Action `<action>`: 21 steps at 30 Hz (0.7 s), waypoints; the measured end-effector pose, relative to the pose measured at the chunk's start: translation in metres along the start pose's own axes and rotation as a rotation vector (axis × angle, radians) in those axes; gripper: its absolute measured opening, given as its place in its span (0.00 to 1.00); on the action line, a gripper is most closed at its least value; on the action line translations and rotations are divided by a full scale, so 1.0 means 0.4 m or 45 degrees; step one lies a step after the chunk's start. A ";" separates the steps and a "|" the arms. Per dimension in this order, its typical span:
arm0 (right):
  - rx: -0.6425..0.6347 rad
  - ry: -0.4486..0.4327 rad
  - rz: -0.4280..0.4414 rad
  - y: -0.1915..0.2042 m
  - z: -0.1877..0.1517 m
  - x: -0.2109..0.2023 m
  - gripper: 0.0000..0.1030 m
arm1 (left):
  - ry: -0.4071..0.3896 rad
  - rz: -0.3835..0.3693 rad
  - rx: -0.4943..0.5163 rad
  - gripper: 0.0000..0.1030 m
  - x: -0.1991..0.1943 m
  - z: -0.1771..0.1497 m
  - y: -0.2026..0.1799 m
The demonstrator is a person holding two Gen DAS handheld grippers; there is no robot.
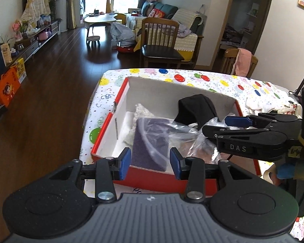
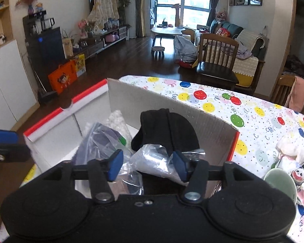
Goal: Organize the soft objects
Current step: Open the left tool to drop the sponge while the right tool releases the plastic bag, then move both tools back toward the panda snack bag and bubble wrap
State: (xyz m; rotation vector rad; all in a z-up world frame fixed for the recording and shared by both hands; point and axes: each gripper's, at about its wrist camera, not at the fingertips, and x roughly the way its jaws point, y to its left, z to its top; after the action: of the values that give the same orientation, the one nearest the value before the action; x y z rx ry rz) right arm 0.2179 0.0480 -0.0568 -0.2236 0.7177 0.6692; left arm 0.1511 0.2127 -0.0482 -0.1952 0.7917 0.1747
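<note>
Both grippers, left (image 1: 150, 161) and right (image 2: 147, 165), wide over box (image 1: 103, 135); packing underway; next, cloths (image 2: 293, 149) beside box.

Home living room: sofa (image 1: 180, 20), curtains (image 2: 212, 2).

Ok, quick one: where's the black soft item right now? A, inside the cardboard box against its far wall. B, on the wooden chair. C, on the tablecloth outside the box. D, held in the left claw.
A: the black soft item sits inside the cardboard box, leaning on its far wall, behind the plastic-bagged items.
</note>
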 end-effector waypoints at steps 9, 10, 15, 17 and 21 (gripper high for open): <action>0.076 -0.047 0.077 -0.047 0.000 -0.116 0.62 | -0.056 -0.067 0.042 0.58 -0.009 0.011 -0.048; 0.086 -0.053 0.086 -0.051 0.001 -0.128 0.64 | -0.058 -0.075 0.050 0.59 -0.010 0.014 -0.055; 0.149 -0.093 0.112 -0.083 -0.005 -0.206 0.71 | -0.091 -0.116 0.089 0.64 -0.025 0.019 -0.095; 0.161 -0.122 0.104 -0.095 -0.012 -0.244 0.75 | -0.105 -0.130 0.109 0.65 -0.034 0.022 -0.113; 0.195 -0.165 0.085 -0.132 -0.030 -0.309 0.81 | -0.123 -0.164 0.157 0.70 -0.049 0.024 -0.159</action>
State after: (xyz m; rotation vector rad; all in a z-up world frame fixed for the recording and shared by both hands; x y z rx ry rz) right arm 0.1758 -0.0581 0.0155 -0.0155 0.6506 0.6822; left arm 0.1587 0.1517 -0.0208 -0.1195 0.6889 0.0133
